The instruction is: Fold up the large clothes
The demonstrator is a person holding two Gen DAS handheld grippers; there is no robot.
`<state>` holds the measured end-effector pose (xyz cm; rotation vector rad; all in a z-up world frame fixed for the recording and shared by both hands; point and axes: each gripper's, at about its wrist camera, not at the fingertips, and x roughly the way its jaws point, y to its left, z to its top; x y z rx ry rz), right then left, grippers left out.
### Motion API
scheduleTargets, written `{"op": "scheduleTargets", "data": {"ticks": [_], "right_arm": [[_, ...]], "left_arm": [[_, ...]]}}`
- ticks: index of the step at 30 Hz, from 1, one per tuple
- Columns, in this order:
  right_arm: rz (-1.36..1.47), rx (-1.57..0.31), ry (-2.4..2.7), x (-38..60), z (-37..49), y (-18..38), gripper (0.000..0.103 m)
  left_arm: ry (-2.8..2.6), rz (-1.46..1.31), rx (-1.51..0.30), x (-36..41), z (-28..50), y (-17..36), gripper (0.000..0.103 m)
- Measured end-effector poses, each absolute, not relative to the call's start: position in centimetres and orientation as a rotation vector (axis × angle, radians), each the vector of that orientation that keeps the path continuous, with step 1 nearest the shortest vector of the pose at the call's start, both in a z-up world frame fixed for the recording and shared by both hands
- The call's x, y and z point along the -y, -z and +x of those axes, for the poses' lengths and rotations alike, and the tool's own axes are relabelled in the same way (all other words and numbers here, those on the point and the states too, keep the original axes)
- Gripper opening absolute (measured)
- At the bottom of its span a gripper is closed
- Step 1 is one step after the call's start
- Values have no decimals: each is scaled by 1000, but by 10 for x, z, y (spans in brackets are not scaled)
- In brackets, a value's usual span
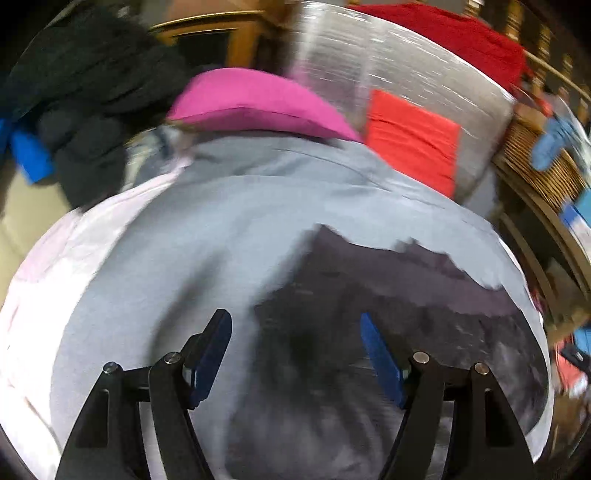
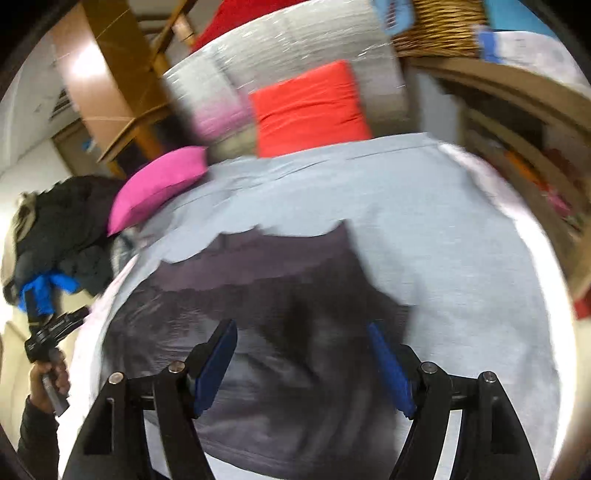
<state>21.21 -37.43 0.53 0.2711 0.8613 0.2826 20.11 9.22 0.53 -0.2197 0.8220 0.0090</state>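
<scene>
A dark grey garment (image 1: 388, 295) lies spread on the pale grey bed sheet (image 1: 221, 221); both views are motion-blurred. My left gripper (image 1: 295, 328) is open and empty, held just above the garment's left part. In the right wrist view the garment (image 2: 277, 277) lies flat on the sheet (image 2: 461, 240), and my right gripper (image 2: 301, 336) is open and empty over its near middle. The left gripper's body (image 2: 55, 328) shows at the far left of that view, held in a hand.
A pink pillow (image 1: 255, 103) and an orange-red pillow (image 1: 413, 140) lie at the bed's far end. A dark pile of clothes (image 1: 85, 99) sits at the left. A wicker basket (image 2: 439, 26) and wooden shelves (image 2: 517, 140) stand at the right.
</scene>
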Motion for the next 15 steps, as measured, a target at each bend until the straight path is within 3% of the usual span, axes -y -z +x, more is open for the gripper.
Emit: {"op": "scheduleTargets", "data": {"ticks": [7,15], "right_arm": [[183,-962,-242,341,249,50,77],[142,-993,-134,359,256,84,75]], "left_arm": [[77,-83,-913,-25,230,46,73],[45,-39,-921,-21,241,82,75]]}}
